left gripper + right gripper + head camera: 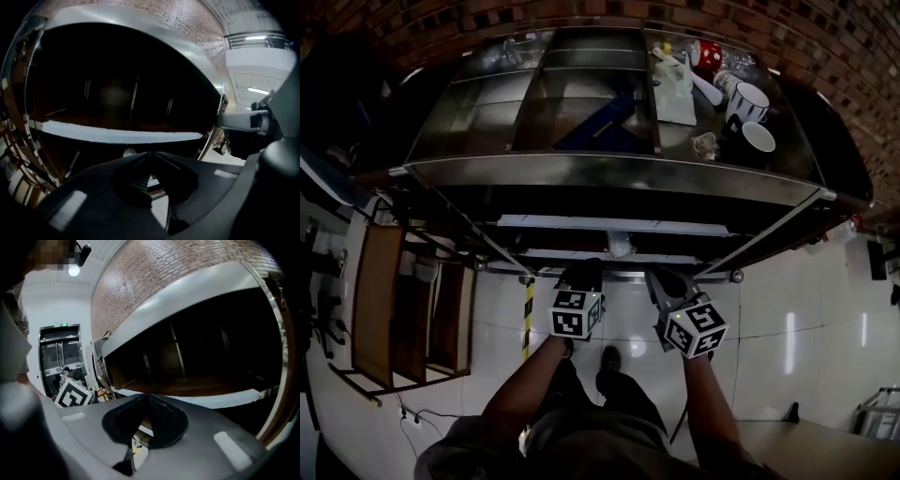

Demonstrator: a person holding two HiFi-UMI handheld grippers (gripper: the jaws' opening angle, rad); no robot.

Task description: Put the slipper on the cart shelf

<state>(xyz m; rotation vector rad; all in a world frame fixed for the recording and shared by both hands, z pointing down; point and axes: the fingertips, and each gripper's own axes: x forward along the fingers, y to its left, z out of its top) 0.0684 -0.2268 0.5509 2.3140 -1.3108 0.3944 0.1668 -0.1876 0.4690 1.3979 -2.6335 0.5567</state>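
Note:
The steel cart (609,171) stands before me against a brick wall. Its lower shelf shows a pale front edge (609,225), also seen as the shelf edge (117,135) in the left gripper view and as the shelf edge (211,399) in the right gripper view. I cannot make out a slipper with certainty; a dark blue angled shape (598,120) lies in the cart's middle section. My left gripper (581,274) and right gripper (667,279) hover side by side just below the lower shelf. The left gripper (150,153) is shut and empty. The right gripper (150,397) is also shut, holding nothing.
Two white cups (748,101) and a red can (708,54) stand among clutter at the top shelf's right end. A wooden frame (403,309) lies on the floor at left. Yellow-black tape (528,314) marks the white tiles. My feet (609,361) are below the grippers.

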